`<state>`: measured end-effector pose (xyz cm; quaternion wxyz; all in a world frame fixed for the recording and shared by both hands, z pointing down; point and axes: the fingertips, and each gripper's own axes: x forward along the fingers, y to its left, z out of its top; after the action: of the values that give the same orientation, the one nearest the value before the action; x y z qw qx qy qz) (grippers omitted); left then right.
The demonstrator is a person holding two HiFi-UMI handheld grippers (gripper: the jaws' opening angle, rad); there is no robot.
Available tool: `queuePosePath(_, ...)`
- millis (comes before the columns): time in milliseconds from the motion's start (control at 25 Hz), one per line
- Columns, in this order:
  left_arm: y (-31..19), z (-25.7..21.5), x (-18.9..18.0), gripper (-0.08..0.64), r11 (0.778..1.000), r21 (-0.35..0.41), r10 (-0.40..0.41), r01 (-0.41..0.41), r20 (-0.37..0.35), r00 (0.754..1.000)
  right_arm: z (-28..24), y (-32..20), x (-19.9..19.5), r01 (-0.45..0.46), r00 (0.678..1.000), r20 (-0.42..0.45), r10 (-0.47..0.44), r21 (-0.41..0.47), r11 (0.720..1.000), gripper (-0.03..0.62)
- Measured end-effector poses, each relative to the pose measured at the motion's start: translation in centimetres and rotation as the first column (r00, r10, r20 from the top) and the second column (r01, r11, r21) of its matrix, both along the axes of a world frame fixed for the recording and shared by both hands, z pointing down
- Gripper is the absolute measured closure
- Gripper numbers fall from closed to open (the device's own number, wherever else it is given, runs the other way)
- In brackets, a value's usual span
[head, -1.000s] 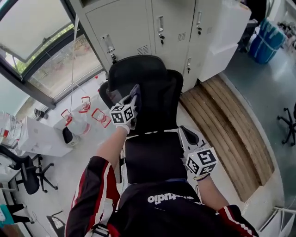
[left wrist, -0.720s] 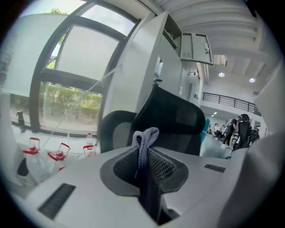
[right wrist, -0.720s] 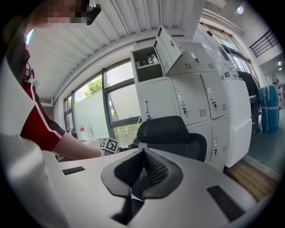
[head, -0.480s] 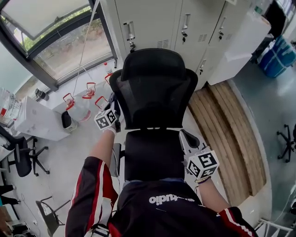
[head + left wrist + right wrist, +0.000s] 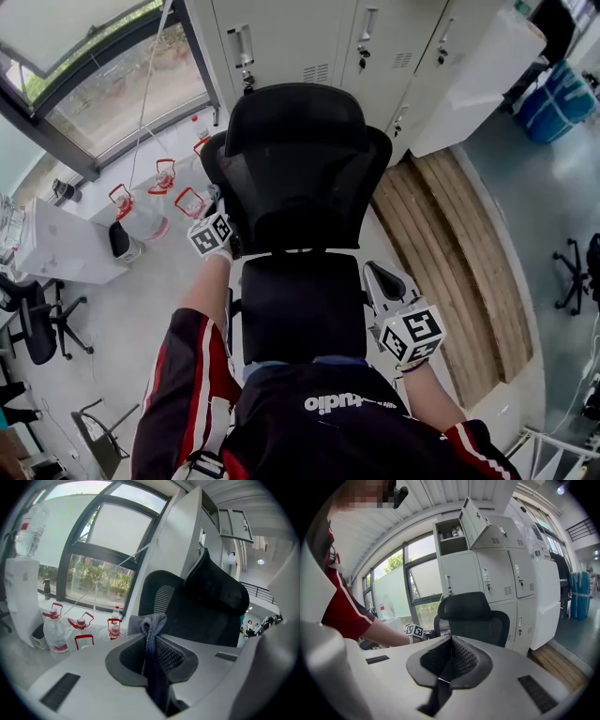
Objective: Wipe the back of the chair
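Left gripper view shows my left claw [image 5: 157, 644] clamped on a grey cloth [image 5: 151, 622], just beside the chair back's [image 5: 201, 616] left edge. I'd press the cloth flat against the mesh and sweep in overlapping strokes. My right claw [image 5: 449, 660] is closed on nothing.

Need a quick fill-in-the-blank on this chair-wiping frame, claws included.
1. The left claw clamps a blue-grey ___.
2. The right claw is shut on ___.
3. The chair back is ___.
4. The floor jugs have ___ handles.
Missing: cloth; nothing; black; red.
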<state>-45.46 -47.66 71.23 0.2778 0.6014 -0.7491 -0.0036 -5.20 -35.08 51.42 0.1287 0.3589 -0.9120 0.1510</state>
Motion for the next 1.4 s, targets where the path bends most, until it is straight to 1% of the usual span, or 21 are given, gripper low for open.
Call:
queuePosePath(160, -1.3, 0.2, 2.8, 0.503, 0.999, -0.01, 0.038, -0.038, 0.005, 0.999, 0.3, -0.4, 1.0, -0.02, 1.0, 0.003, 0.02, -0.004, 1.0, 0.577)
queuePosePath(320, -2.7, -0.3, 5.9, 0.503, 0.995, 0.003, 0.104, -0.104, 0.004, 0.995, 0.3, -0.7, 2.0, -0.05, 0.999, 0.015, 0.05, -0.006, 0.999, 0.577)
queuePosePath(400, -3.8, -0.2, 7.8, 0.503, 0.989, 0.016, 0.144, -0.144, -0.008, 0.99, 0.2, -0.9, 2.7, -0.068, 0.997, 0.02, 0.068, -0.006, 0.998, 0.577)
queuePosePath(520, -5.2, 0.1, 10.8, 0.503, 0.981, 0.014, 0.193, -0.192, -0.01, 0.981, 0.2, -1.1, 4.2, -0.102, 0.994, 0.025, 0.103, -0.005, 0.995, 0.578)
queuePosePath(640, -6.4, 0.4, 14.2, 0.503, 0.968, 0.011, 0.252, -0.252, -0.009, 0.968, 0.5, -1.0, 5.9, -0.142, 0.989, 0.025, 0.143, -0.01, 0.99, 0.577)
queuePosePath(800, -8.4, 0.4, 19.0, 0.503, 0.944, 0.011, 0.331, -0.331, -0.009, 0.944, 0.5, -1.1, 8.1, -0.194, 0.981, 0.023, 0.194, -0.013, 0.981, 0.577)
queuePosePath(960, -10.2, 1.0, 23.7, 0.503, 0.913, 0.006, 0.407, -0.407, -0.009, 0.913, 0.6, -1.1, 10.5, -0.251, 0.968, 0.021, 0.251, -0.016, 0.968, 0.577)
queuePosePath(1120, -11.5, 1.5, 28.4, 0.503, 0.877, 0.004, 0.481, -0.481, -0.009, 0.877, 0.9, -0.7, 12.9, -0.31, 0.95, 0.016, 0.311, -0.02, 0.95, 0.577)
queuePosePath(1320, -13.1, 2.0, 34.0, 0.503, 0.839, 0.015, 0.545, -0.544, -0.023, 0.838, 1.3, 0.0, 16.2, -0.378, 0.926, 0.003, 0.379, -0.029, 0.925, 0.577)
queuePosePath(1400, -13.4, 2.4, 36.4, 0.503, 0.817, 0.011, 0.577, -0.577, -0.027, 0.816, 1.5, 0.4, 17.4, -0.402, 0.916, -0.004, 0.402, -0.035, 0.915, 0.577)
